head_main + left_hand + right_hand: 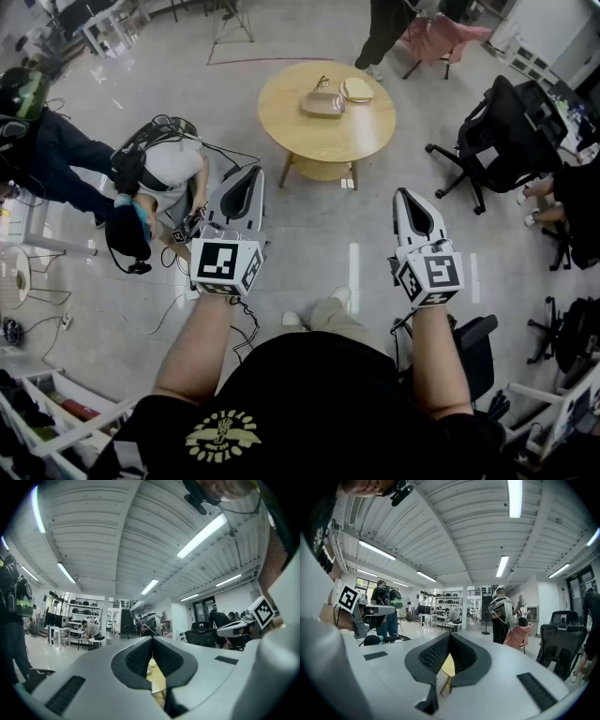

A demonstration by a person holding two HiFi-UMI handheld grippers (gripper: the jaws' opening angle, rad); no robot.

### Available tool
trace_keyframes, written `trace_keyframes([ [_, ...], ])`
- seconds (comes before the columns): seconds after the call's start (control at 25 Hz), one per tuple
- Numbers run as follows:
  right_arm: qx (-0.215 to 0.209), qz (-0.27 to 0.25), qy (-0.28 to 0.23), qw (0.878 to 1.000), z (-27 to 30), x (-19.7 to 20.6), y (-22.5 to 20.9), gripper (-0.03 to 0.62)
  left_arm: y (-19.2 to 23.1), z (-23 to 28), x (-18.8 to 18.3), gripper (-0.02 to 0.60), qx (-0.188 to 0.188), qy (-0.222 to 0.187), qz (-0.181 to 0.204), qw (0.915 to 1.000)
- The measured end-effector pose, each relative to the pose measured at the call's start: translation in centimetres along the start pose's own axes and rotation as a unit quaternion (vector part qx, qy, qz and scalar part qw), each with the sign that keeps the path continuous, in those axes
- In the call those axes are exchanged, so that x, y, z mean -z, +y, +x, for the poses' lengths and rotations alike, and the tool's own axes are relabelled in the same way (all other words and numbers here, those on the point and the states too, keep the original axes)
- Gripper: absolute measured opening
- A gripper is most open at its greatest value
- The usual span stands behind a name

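I'm facing a round wooden table (314,141) that is standing on the grey floor (356,225) at my twelve o'clock. A brown paper box (322,105) is lying near the table's middle, with a tan container (356,89) sitting at the box's two o'clock.

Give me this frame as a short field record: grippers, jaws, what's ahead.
left gripper: in the air, jaws together, nothing between them
right gripper: in the air, jaws together, empty
ahead: round wooden table, apart from both grippers
on table: flat brown box; round pale item beside it
around: black office chair at right; crouching person at left
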State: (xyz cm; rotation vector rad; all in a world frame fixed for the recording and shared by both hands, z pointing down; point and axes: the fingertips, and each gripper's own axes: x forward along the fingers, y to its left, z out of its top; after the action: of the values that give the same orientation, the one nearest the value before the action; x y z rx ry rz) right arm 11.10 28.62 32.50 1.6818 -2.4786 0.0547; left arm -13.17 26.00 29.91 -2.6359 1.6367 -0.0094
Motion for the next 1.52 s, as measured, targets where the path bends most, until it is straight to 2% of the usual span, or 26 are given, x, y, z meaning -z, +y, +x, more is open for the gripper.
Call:
trace_keyframes([
  [0.36,0.01,0.003,0.002,1.0,-0.4,0.6,0.7,0.012,0.0,-0.6,1.4,0.018,0.009,0.016,-0.005,0.9998],
  [0.56,0.023,-0.002,0.0,1.0,-0.1,0.4,1.7,0.012,0.6,-0.9,1.2,0.018,0.018,0.011,-0.01,0.9997],
  [0.84,0.02,-0.011,-0.001,1.0,0.2,-0.6,2.2,0.014,1.3,-0.5,0.9,0.017,0.023,0.008,-0.016,0.9996],
  [1.12,0.016,-0.006,0.004,1.0,1.8,-0.5,-0.4,0.014,0.7,2.5,0.7,0.018,0.026,0.009,-0.017,0.9995],
  [1.52,0.012,0.017,0.017,1.0,6.7,1.4,-3.7,0.012,1.8,7.5,2.8,0.017,0.025,0.029,-0.017,0.9991],
])
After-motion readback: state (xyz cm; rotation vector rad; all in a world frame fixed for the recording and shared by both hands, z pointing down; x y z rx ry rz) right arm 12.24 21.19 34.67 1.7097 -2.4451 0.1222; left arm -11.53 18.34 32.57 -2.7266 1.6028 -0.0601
